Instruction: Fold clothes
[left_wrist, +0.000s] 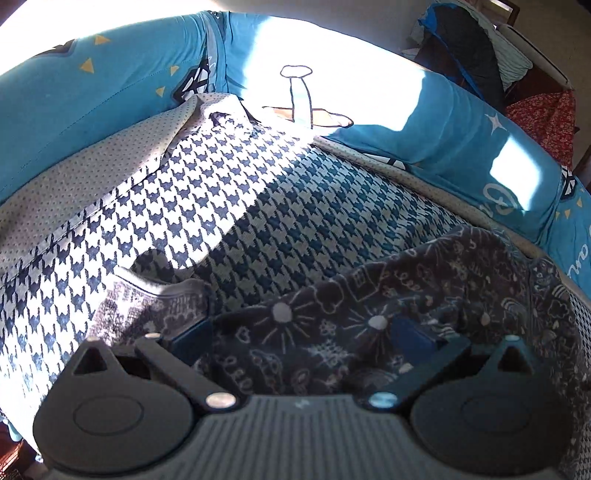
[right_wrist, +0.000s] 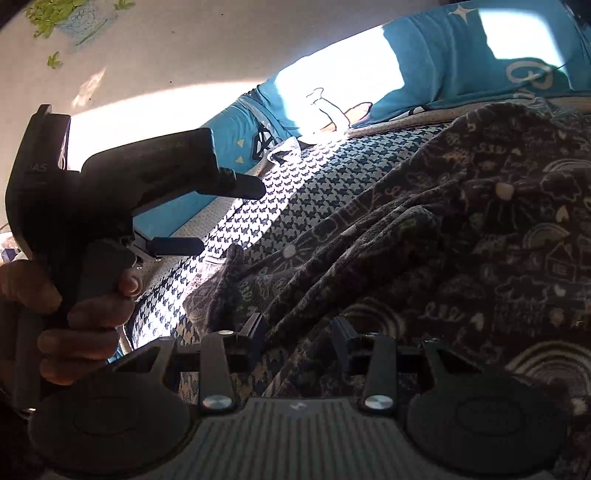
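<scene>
- Dark fleece printed with pale doodles — the garment (left_wrist: 369, 295) — lies rumpled on a houndstooth blanket (left_wrist: 221, 206) over the bed, not yet in a flat, squared shape.
- The left tongs (left_wrist: 301, 338) stand apart, with the fleece bunched right between and ahead of their fingers; nothing is pinched.
- The right tongs (right_wrist: 299, 334) are apart too, their fingers straddling a raised ridge of the same fleece (right_wrist: 424, 229).
- From the right tongs the cloth's long folds run away and up to the right; most of its bulk lies right of them.
- The left tongs (right_wrist: 221, 214) show in the right view, held in a hand (right_wrist: 85, 302), up and to the left of the right tongs, above the garment's near-left edge.
- Both tongs are close to the cloth — I judge the right ones deeper into it.
- A blue pillow (left_wrist: 461, 122) lies well beyond both tongs; no container is in view.
</scene>
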